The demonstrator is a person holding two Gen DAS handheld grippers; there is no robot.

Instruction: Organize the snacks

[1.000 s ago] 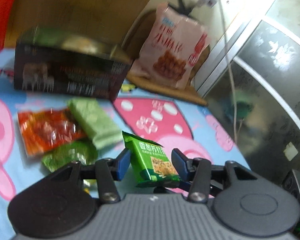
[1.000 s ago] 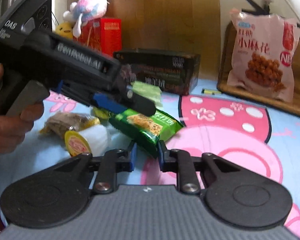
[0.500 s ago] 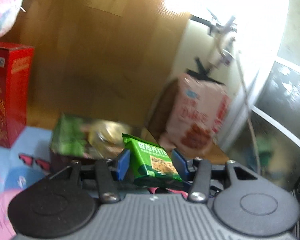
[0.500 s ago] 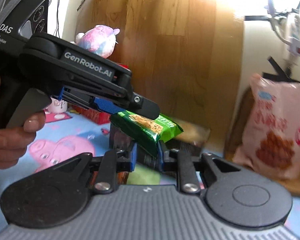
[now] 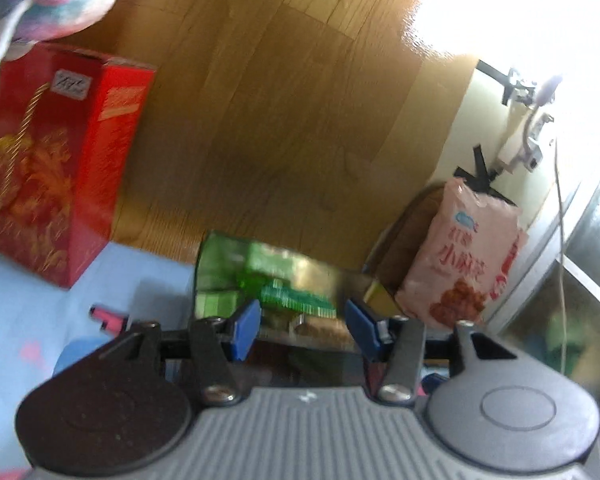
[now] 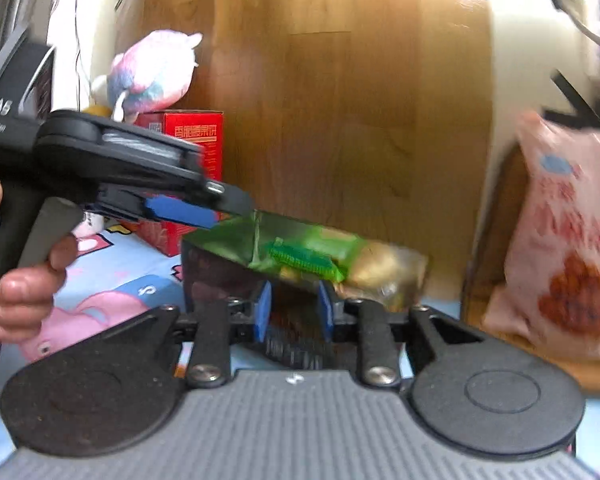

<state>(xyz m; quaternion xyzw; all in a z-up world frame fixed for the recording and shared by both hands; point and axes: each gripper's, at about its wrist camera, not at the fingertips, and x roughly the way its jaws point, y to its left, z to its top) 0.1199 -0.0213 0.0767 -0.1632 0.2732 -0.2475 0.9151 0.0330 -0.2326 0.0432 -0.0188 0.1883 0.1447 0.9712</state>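
A dark open-topped box [image 5: 236, 276] [image 6: 224, 272] stands on the cartoon-print cloth and holds several snack packs. The green snack pack [image 5: 296, 294] [image 6: 304, 258] lies on top of the box's contents, blurred. My left gripper [image 5: 304, 328] is open and empty, just in front of and above the box; in the right wrist view its fingers [image 6: 180, 210] sit over the box's left rim. My right gripper [image 6: 294, 310] is open and empty, close to the box's front wall.
A red gift box [image 5: 56, 160] [image 6: 196, 140] with a plush toy [image 6: 152, 72] on top stands at the left against the wooden panel. A pink snack bag [image 5: 464, 264] [image 6: 568, 248] leans on a wooden tray at the right. A cable hangs by the right wall.
My left gripper carried the green pack up from the cloth to the box, then opened; the pack now lies in the box. My right gripper opened slightly and came close to the box.
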